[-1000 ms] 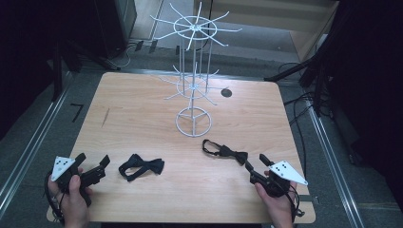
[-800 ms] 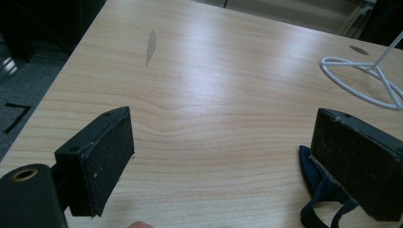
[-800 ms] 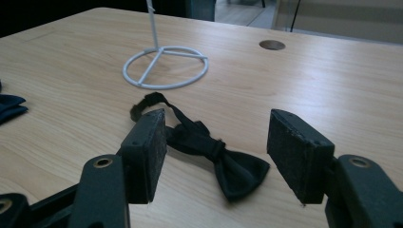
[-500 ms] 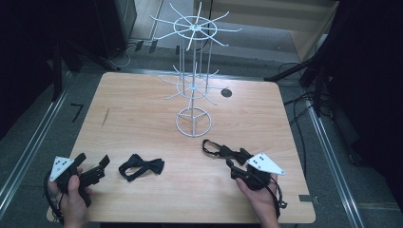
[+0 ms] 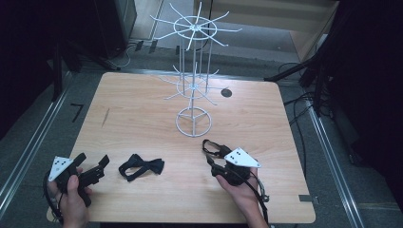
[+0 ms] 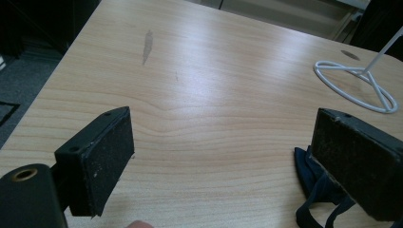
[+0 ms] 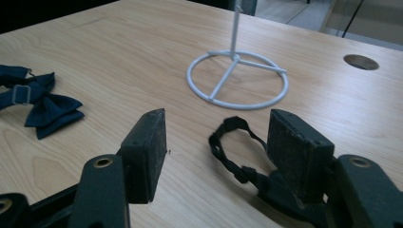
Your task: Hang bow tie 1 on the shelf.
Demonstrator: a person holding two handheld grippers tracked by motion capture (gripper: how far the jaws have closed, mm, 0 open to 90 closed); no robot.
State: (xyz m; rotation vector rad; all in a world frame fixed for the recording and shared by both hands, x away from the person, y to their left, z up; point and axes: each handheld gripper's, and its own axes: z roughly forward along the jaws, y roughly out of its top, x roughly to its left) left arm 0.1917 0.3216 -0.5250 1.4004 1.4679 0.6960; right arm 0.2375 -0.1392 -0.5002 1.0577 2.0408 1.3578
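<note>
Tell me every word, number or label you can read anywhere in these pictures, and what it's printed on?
"7": a dark mark shaped like that numeral on the grey floor left of the table.
Black dots on the grey plates of the left gripper and right gripper: a dot pattern, no text.
The bow ties, the white wire rack and the tabletop carry no readable writing.

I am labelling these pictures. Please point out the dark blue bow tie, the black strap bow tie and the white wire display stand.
dark blue bow tie (image 5: 141, 167), high view, on its knot.
black strap bow tie (image 7: 233, 156), right gripper view, on its strap loop.
white wire display stand (image 5: 193, 122), high view, on its base ring.
</note>
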